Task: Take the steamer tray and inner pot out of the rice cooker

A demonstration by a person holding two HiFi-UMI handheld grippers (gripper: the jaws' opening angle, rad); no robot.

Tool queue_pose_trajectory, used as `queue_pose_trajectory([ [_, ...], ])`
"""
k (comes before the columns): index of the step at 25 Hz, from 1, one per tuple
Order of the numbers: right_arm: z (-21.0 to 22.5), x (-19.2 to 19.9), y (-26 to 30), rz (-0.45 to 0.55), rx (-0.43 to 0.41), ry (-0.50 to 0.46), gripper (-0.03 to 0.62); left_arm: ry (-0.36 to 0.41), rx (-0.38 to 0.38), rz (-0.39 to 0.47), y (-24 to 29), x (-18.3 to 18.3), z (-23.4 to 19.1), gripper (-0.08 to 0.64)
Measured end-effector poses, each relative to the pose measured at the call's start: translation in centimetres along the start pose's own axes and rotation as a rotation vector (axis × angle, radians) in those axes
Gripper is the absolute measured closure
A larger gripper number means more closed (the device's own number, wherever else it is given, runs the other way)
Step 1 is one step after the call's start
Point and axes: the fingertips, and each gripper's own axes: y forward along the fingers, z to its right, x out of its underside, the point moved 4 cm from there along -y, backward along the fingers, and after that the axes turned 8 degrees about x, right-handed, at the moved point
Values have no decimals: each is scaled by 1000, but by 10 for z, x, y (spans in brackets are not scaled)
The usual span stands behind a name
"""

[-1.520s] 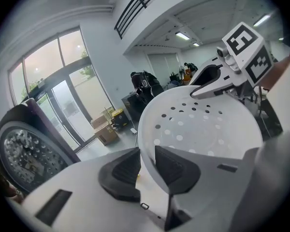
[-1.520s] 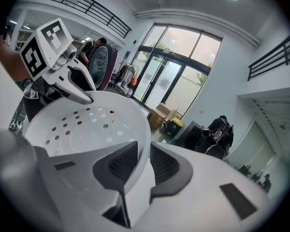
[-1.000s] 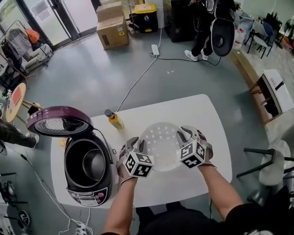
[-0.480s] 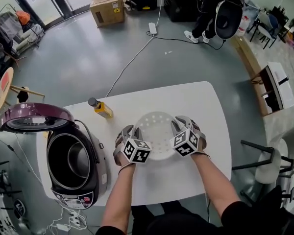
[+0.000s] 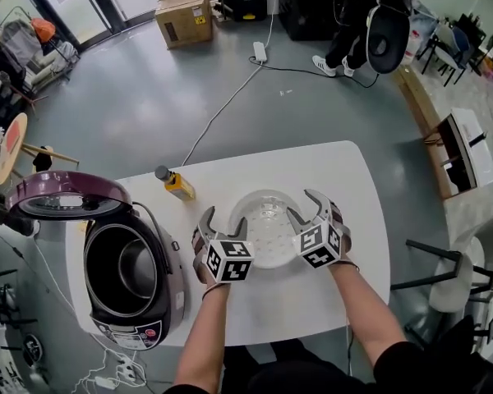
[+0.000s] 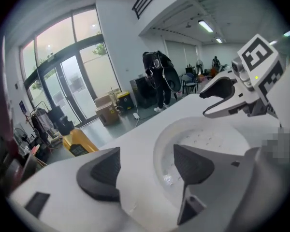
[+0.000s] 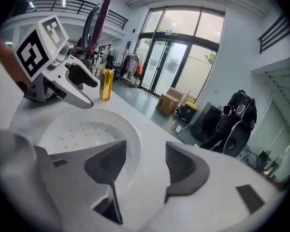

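Right now a big white desk point(image 5: 353, 187) is taking up most of the head view. At its left end a rice cooker point(image 5: 174, 279) is standing with its purple lid point(image 5: 66, 197) swung up and open. The shiny inner pot point(image 5: 135, 271) is sitting down inside the cooker.

Near the middle of the desk, well apart from the cooker, the round white steamer tray point(image 5: 267, 224) is lying flat, with its little holes facing up. The person is holding one gripper at each side of it.

The left gripper point(image 5: 223, 220) is reaching over the tray's left edge. In the left gripper view its jaws are opening. The rim of the tray point(image 6: 208, 134) is lying between the two dark pads, one pad outside and one over the inside, and neither pad is pressing on it.

The right gripper point(image 5: 302, 203) is doing the same at the tray's right edge. Its jaws are opening too, with the rim point(image 7: 82, 129) between the pads and not squeezed.

A small yellow bottle point(image 5: 176, 185) is standing on the desk between the cooker and the tray.
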Motion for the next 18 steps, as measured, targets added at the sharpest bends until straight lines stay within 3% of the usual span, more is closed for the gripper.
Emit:
queue_pose_trajectory([
  [4, 11, -49, -51, 138, 43, 42, 280, -48, 21, 195, -64, -46, 3, 96],
  [7, 10, -95, -91, 277, 55, 98, 197, -33, 59, 328, -117, -69, 0, 58],
  [10, 1, -141, -135, 394, 53, 149, 157, -13, 61, 380, -166, -73, -11, 23],
  [13, -16, -176, -175, 472, 4, 214, 143, -51, 77, 422, -213, -67, -24, 14],
  [18, -62, -216, -202, 493, -132, 306, 143, -97, 42, 442, -277, -41, -65, 17],
])
